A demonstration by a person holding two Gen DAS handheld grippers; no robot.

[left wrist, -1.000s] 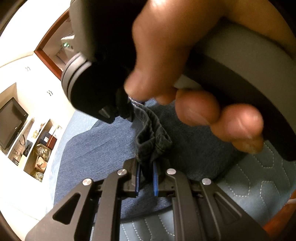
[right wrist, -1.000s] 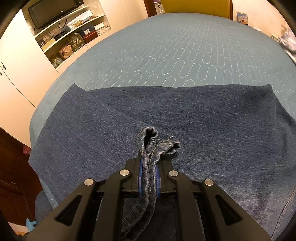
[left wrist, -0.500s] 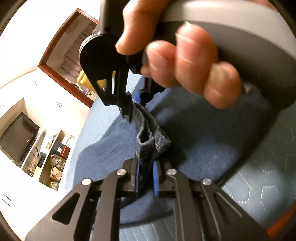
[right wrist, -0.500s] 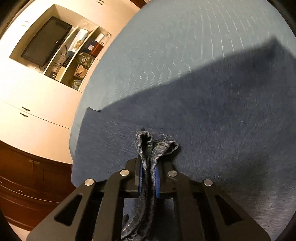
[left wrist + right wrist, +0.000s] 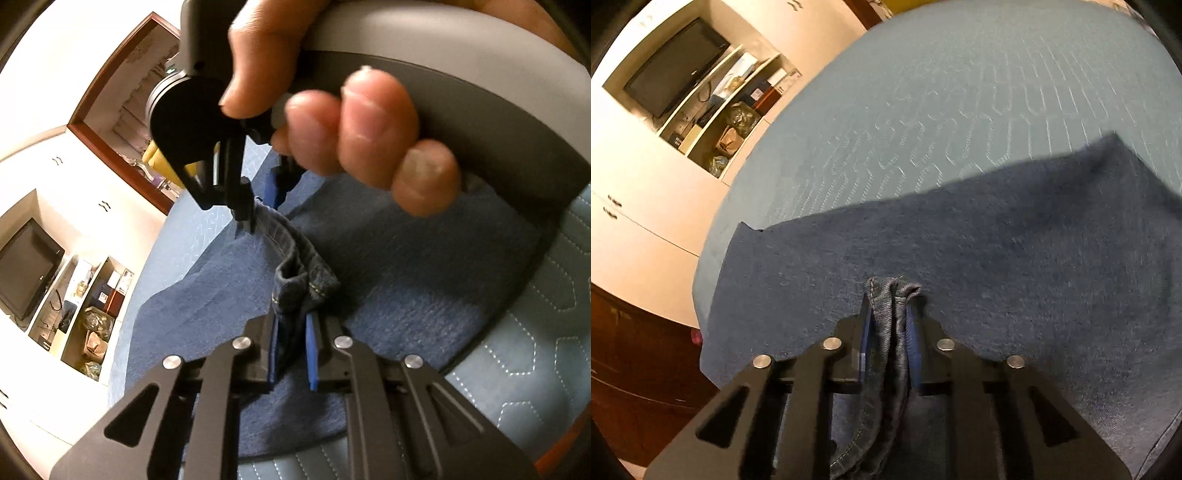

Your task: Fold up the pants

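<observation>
Jeans (image 5: 960, 240), heavy floppy denim, lie across the bed (image 5: 960, 92); left tongs (image 5: 291, 328) clamp the bunched hem at frame center, right tongs (image 5: 890, 325) opening with hem between them.

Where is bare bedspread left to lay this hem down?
Bare bedspread lies beyond the jeans' far edge, toward the shelves. A narrower strip borders their right side. Crowded near the hem, where both grippers meet.

One pants (image 5: 960, 258), two hand-held grippers (image 5: 291, 332)
</observation>
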